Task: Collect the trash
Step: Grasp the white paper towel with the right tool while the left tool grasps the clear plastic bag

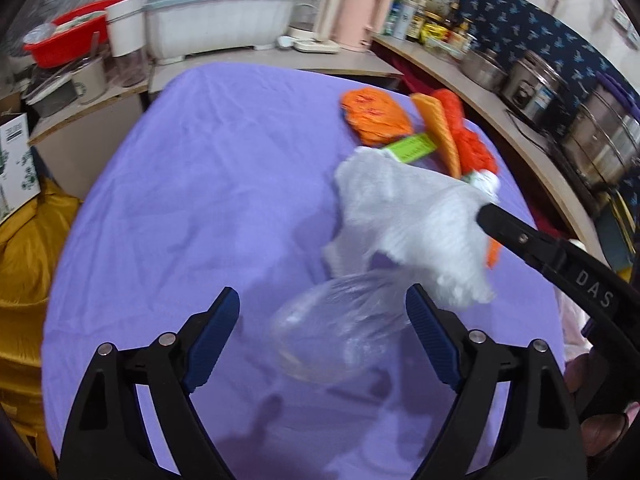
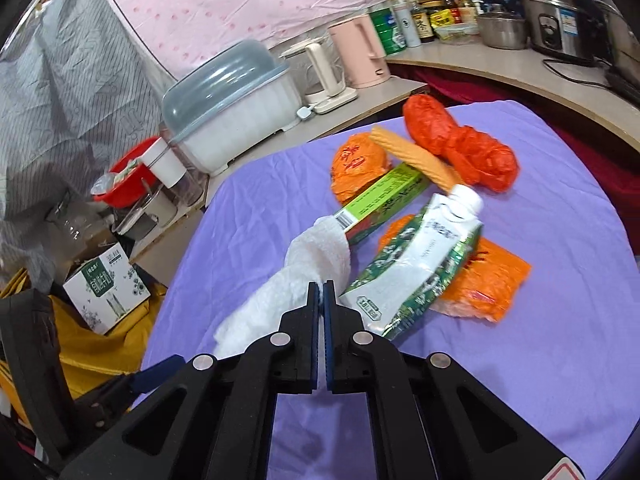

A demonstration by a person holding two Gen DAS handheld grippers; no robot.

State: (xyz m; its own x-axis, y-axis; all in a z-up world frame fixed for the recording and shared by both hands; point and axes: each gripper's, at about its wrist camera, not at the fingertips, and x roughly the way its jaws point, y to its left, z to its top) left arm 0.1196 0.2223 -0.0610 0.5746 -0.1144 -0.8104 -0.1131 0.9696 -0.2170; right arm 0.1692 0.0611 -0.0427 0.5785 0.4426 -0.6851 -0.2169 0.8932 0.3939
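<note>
My right gripper point(image 2: 321, 287) has its blue-padded jaws pressed together, pinching a fold of the crumpled white paper towel point(image 2: 304, 268), which hangs lifted above the purple cloth-covered table point(image 2: 540, 360). My left gripper point(image 1: 322, 302) is spread wide; a clear, crinkled plastic bag point(image 1: 340, 340) lies between its jaws, blurred, so I cannot say for sure whether either pad touches it. The remaining trash lies in a loose heap toward the far side of the table: a green-and-white milk carton with a white cap point(image 2: 416, 268) just beside the towel, a long green cardboard box point(image 2: 384, 200) whose near end touches the towel, a flat orange plastic wrapper point(image 2: 488, 284) under the carton, a crumpled orange bag with red print point(image 2: 356, 164), a ridged orange cone-shaped piece point(image 2: 412, 158) resting across the heap, and a bunched red plastic bag point(image 2: 464, 144) farthest back. A white dish rack with a grey-blue domed lid point(image 2: 236, 120) stands on the counter behind the table.
</note>
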